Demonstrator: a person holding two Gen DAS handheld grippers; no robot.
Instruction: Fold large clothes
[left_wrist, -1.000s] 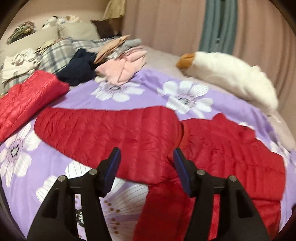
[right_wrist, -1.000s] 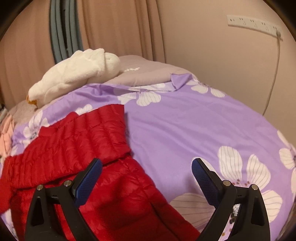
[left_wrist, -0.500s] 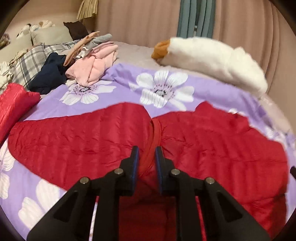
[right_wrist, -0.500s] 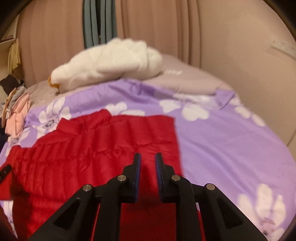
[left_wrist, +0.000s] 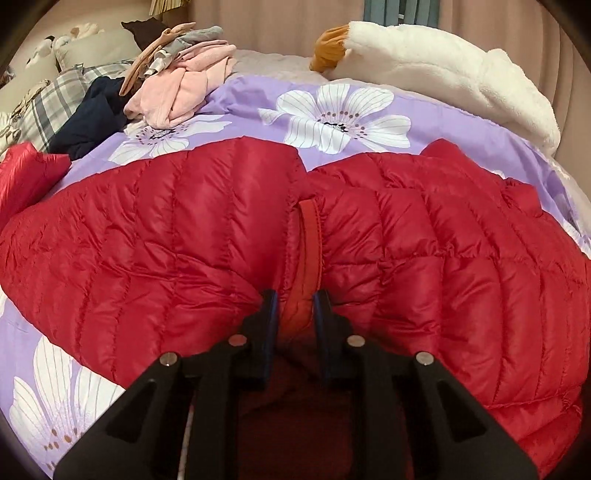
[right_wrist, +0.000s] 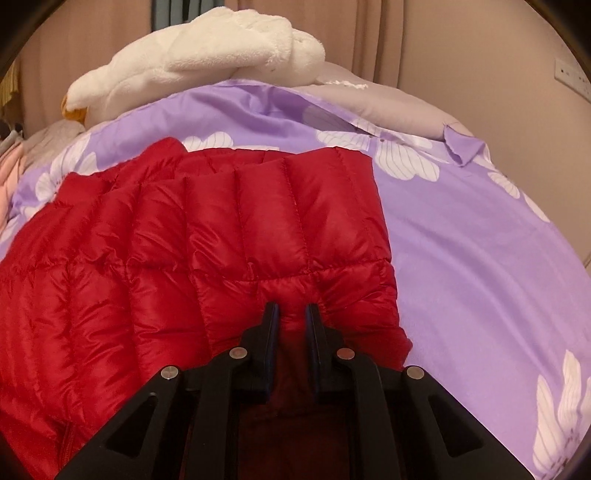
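Between the jaws of the left hand-held gripper (left_wrist: 294, 308) a fold of the red down jacket (left_wrist: 184, 236) is pinched at the collar band (left_wrist: 309, 251), which runs straight ahead of the fingertips. The jaws have just been closing, with fabric bunched between them. The right hand-held gripper (right_wrist: 293, 314) is likewise clamped on a gathered ridge of the jacket's quilted edge (right_wrist: 332, 258), just inside the side that borders the bare purple bedspread (right_wrist: 480, 258). Both tools are pitched steeply downward onto the bed. The jacket's long axis is spread crosswise ahead of both grippers, so a lift and carry away from the holder is judged likely. Beyond lie a pile of clothes (left_wrist: 177, 96) and a white plush toy (left_wrist: 443, 74).
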